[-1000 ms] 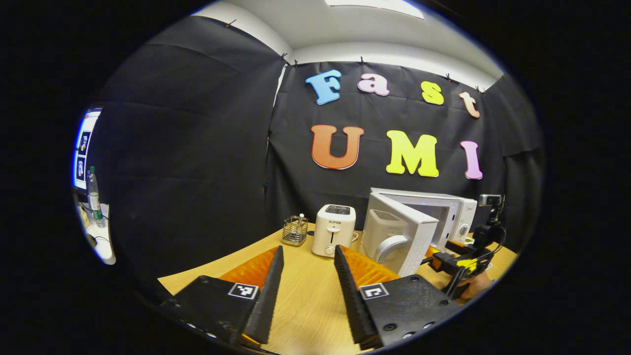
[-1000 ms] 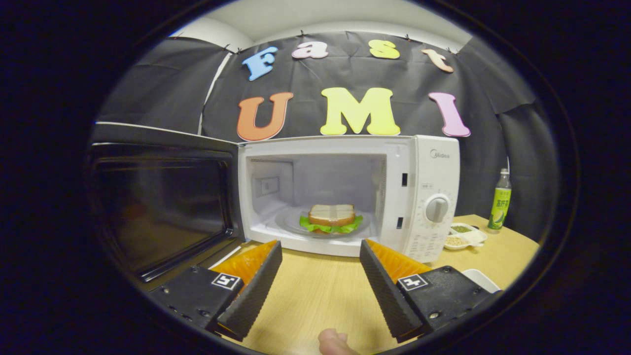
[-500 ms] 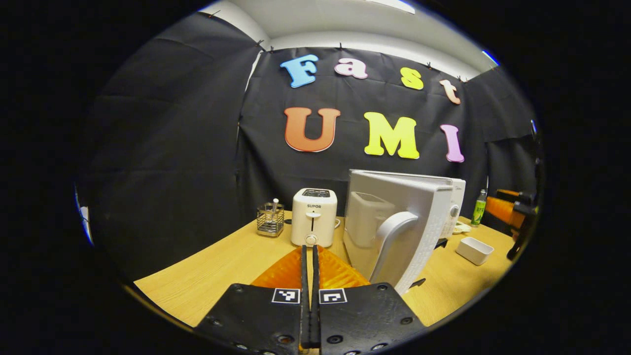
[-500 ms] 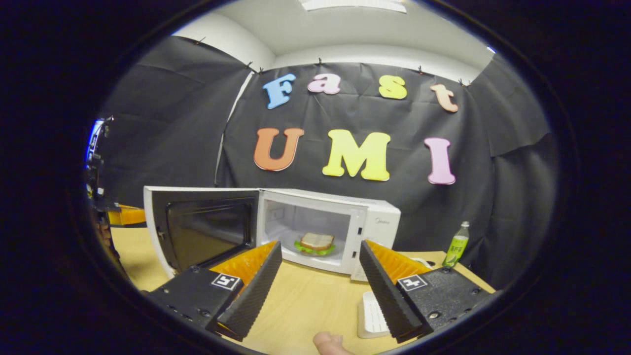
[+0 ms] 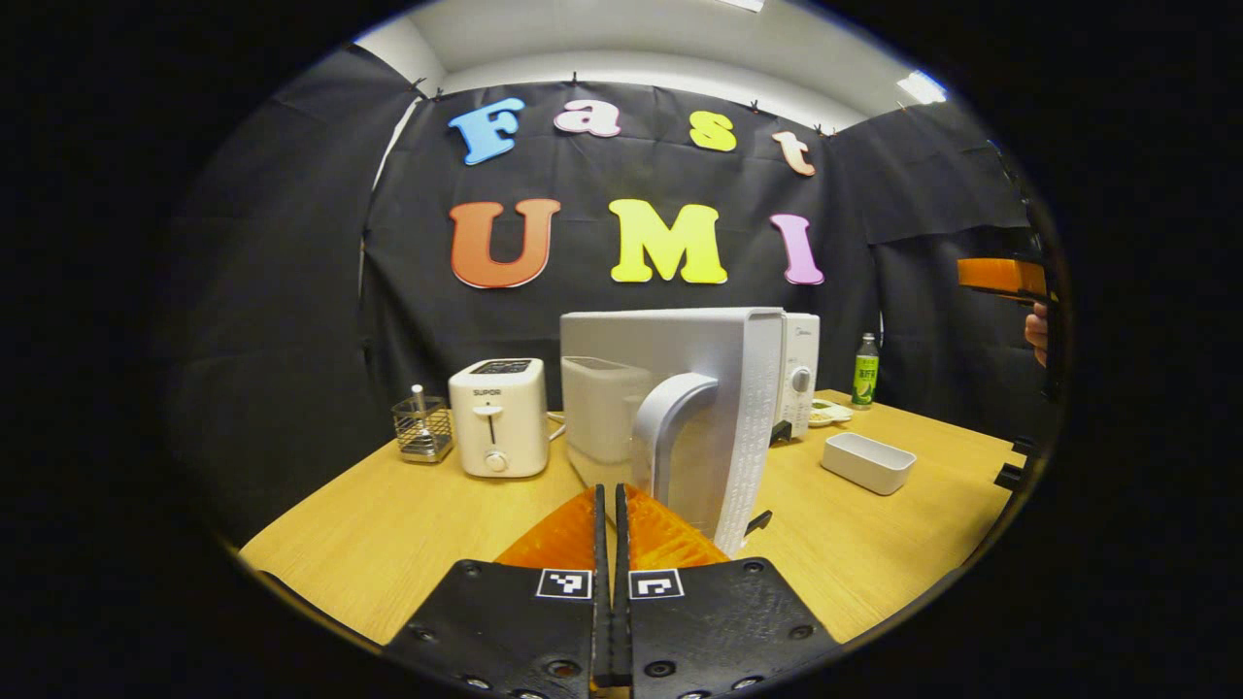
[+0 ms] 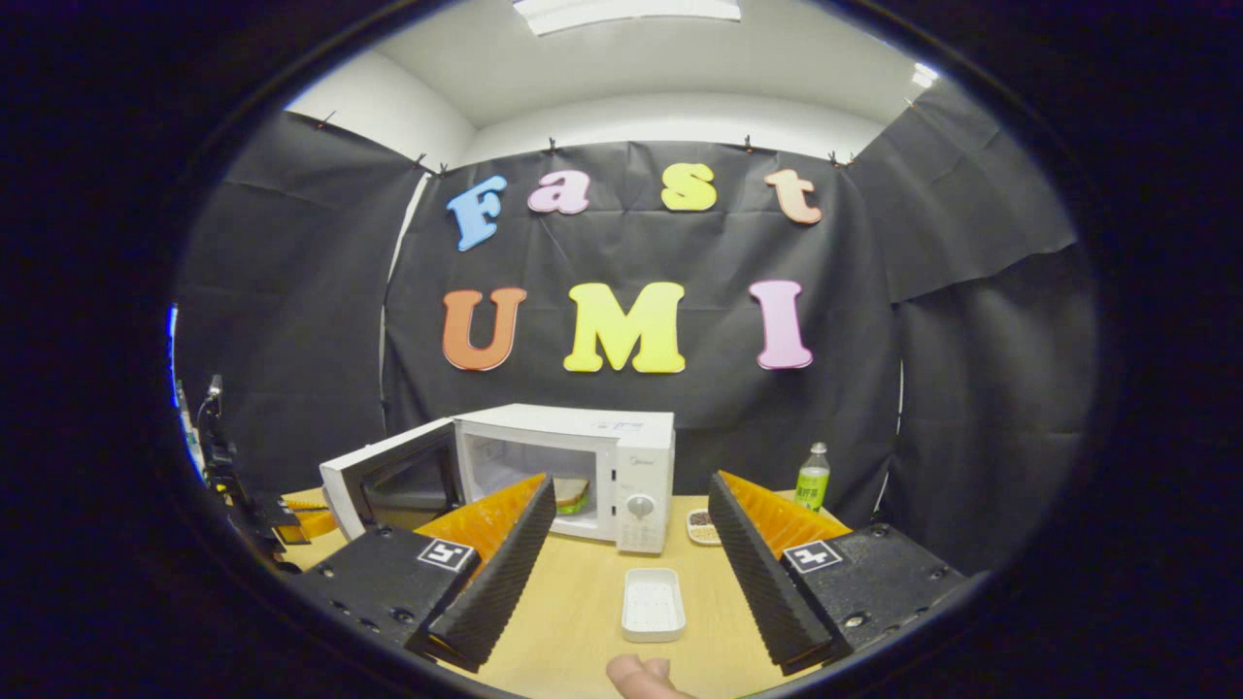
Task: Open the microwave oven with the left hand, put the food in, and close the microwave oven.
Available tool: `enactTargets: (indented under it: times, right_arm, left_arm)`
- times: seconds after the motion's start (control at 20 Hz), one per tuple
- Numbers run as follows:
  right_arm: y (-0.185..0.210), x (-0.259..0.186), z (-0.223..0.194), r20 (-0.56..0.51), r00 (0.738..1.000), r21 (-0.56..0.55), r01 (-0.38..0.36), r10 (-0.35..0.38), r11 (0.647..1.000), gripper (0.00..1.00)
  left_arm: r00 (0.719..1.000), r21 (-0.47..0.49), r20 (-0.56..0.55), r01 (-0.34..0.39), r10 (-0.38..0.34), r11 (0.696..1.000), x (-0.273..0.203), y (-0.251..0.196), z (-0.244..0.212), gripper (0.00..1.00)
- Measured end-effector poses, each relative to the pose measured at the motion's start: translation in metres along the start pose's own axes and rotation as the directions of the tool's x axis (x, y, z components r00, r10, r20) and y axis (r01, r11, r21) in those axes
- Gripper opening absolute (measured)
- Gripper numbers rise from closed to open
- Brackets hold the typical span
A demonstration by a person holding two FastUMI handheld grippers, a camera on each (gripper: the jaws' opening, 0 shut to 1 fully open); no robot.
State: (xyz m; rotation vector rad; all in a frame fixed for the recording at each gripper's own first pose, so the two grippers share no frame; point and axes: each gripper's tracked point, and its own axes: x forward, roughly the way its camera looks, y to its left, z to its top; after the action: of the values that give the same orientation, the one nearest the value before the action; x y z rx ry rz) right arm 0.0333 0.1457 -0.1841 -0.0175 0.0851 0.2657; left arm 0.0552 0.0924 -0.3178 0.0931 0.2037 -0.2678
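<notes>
Since a second ago the right gripper [image 6: 631,544] has drawn well back from the microwave [image 6: 583,466], and the left gripper [image 5: 610,544] has gone from spread to pressed together. Its fingers now meet with nothing between them, just short of the door's [image 5: 709,408] outer face and its curved handle [image 5: 670,427]. The right gripper's fingers stand wide apart and hold nothing. Inside the microwave the sandwich [image 6: 573,493] lies, with the door [image 6: 388,481] hanging partly open. On the table [image 5: 388,544] an empty white tray [image 6: 653,604] sits in front of the microwave. A toaster [image 5: 498,417] and a wire basket [image 5: 423,429] stand left of the door; a green bottle [image 6: 812,478] stands to the right, near a small dish [image 6: 701,527].
</notes>
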Motion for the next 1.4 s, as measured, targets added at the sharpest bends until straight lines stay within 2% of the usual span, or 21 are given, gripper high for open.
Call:
enactTargets:
  times: [0.05,0.15,0.35,0.4,0.45,0.5,0.55,0.65,0.7,0.75,0.8,0.9,0.95,1.0,1.05,1.15,1.2,1.25,1.3,1.35,1.4]
  right_arm:
    - [-0.009,0.0,-0.001,-0.004,1.0,0.01,0.012,-0.012,1.0,1.0]
    - [-0.026,-0.001,-0.003,-0.006,1.0,0.027,0.027,-0.026,0.999,0.96]
    - [-0.061,0.0,-0.011,-0.006,0.997,0.05,0.078,-0.077,0.996,0.96]
    - [-0.068,0.001,-0.013,-0.005,0.996,0.059,0.088,-0.088,0.994,1.0]
    - [-0.075,0.002,-0.014,-0.004,0.995,0.067,0.096,-0.096,0.993,0.96]
    - [-0.078,0.002,-0.015,-0.001,0.996,0.071,0.094,-0.095,0.993,1.0]
    - [-0.08,0.004,-0.017,-0.002,0.996,0.068,0.093,-0.093,0.993,0.96]
    - [-0.089,0.007,-0.021,-0.009,0.995,0.053,0.097,-0.096,0.994,1.0]
    - [-0.092,0.008,-0.021,-0.007,0.996,0.05,0.093,-0.093,0.994,0.95]
    - [-0.095,0.01,-0.022,-0.006,0.996,0.052,0.087,-0.087,0.995,0.95]
    - [-0.098,0.012,-0.024,-0.006,0.996,0.056,0.084,-0.084,0.995,1.0]
    - [-0.103,0.017,-0.03,-0.013,0.997,0.061,0.078,-0.078,0.995,1.0]
    - [-0.107,0.017,-0.032,-0.014,0.997,0.065,0.074,-0.074,0.995,0.95]
    - [-0.111,0.019,-0.034,-0.015,0.997,0.071,0.075,-0.074,0.995,0.95]
    - [-0.116,0.02,-0.036,-0.014,0.997,0.077,0.076,-0.075,0.994,1.0]
    - [-0.121,0.022,-0.039,-0.011,0.998,0.089,0.069,-0.069,0.994,1.0]
    - [-0.124,0.024,-0.04,-0.005,0.998,0.099,0.065,-0.064,0.993,0.95]
    - [-0.128,0.026,-0.043,-0.008,0.998,0.105,0.065,-0.065,0.992,0.95]
    - [-0.131,0.029,-0.048,-0.019,0.998,0.109,0.066,-0.064,0.992,1.0]
    - [-0.133,0.031,-0.052,-0.031,0.998,0.109,0.064,-0.061,0.992,0.95]
    - [-0.135,0.031,-0.057,-0.041,0.998,0.11,0.061,-0.057,0.992,0.95]
  left_arm:
    - [1.0,0.008,-0.01,0.019,-0.018,1.0,0.008,-0.012,-0.003,0.0]
    - [0.999,0.012,-0.035,0.04,-0.04,0.999,0.023,-0.03,-0.008,0.0]
    - [0.991,-0.028,-0.038,0.124,-0.125,0.992,0.06,-0.071,-0.007,0.0]
    - [0.989,-0.028,-0.047,0.141,-0.142,0.99,0.068,-0.079,-0.009,0.0]
    - [0.987,-0.015,-0.047,0.155,-0.155,0.988,0.077,-0.087,-0.008,0.0]
    - [0.986,0.001,-0.036,0.161,-0.161,0.987,0.084,-0.091,-0.004,0.0]
    - [0.983,0.01,-0.031,0.179,-0.179,0.984,0.093,-0.099,-0.001,0.0]
    - [0.98,0.024,-0.016,0.199,-0.198,0.98,0.11,-0.113,0.005,0.0]
    - [0.98,0.03,-0.014,0.198,-0.198,0.98,0.119,-0.117,0.009,0.0]
    - [0.981,0.036,-0.01,0.193,-0.193,0.981,0.127,-0.12,0.012,0.0]
    - [0.982,0.038,-0.007,0.19,-0.19,0.981,0.137,-0.125,0.015,0.0]
    - [0.98,0.036,-0.007,0.199,-0.199,0.979,0.154,-0.137,0.019,0.0]
    - [0.98,0.037,-0.005,0.199,-0.199,0.979,0.162,-0.141,0.022,0.0]
    - [0.981,0.04,-0.005,0.195,-0.195,0.98,0.172,-0.145,0.023,0.0]
    - [0.982,0.041,-0.003,0.187,-0.187,0.981,0.181,-0.148,0.025,0.0]
    - [0.985,0.032,-0.001,0.17,-0.17,0.985,0.199,-0.153,0.027,0.0]
    - [0.987,0.034,0.003,0.157,-0.158,0.987,0.209,-0.155,0.028,0.0]
    - [0.99,0.042,0.006,0.141,-0.141,0.989,0.22,-0.156,0.028,0.0]
    - [0.992,0.043,0.009,0.128,-0.128,0.991,0.229,-0.157,0.028,0.0]
    - [0.994,0.04,0.013,0.112,-0.113,0.993,0.238,-0.155,0.029,0.09]
    - [0.995,0.032,0.016,0.098,-0.098,0.995,0.246,-0.155,0.03,0.0]
